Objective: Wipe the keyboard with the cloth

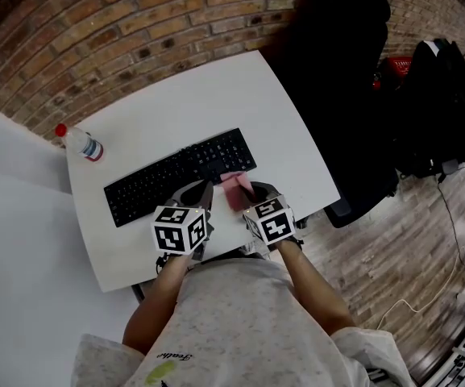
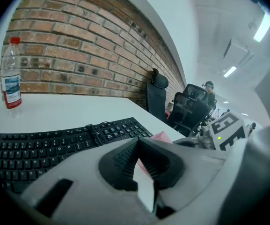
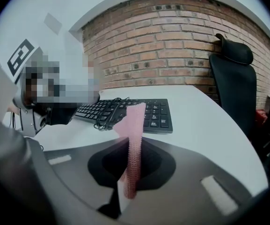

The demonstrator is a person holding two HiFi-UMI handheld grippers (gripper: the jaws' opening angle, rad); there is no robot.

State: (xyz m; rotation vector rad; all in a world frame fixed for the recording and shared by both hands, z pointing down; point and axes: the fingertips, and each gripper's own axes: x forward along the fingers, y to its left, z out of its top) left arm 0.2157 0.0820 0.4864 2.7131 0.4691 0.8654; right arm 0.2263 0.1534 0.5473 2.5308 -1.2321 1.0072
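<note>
A black keyboard (image 1: 176, 176) lies slantwise in the middle of the white table (image 1: 216, 103). My right gripper (image 1: 246, 197) is shut on a pink cloth (image 1: 236, 190), which it holds just in front of the keyboard's right end. In the right gripper view the cloth (image 3: 135, 118) stands up as a narrow strip between the jaws of the right gripper (image 3: 132, 146), with the keyboard (image 3: 158, 114) behind it. My left gripper (image 1: 205, 190) hovers at the keyboard's front edge, left of the cloth. In its own view the left gripper (image 2: 137, 143) is shut and empty, over the keyboard (image 2: 46, 146).
A clear water bottle with a red cap (image 1: 80, 143) stands at the table's left edge. The keyboard's coiled black cable (image 3: 107, 114) rests on its keys. A black office chair (image 1: 337, 79) stands at the table's right side, before a brick wall. The person's lap is at the near edge.
</note>
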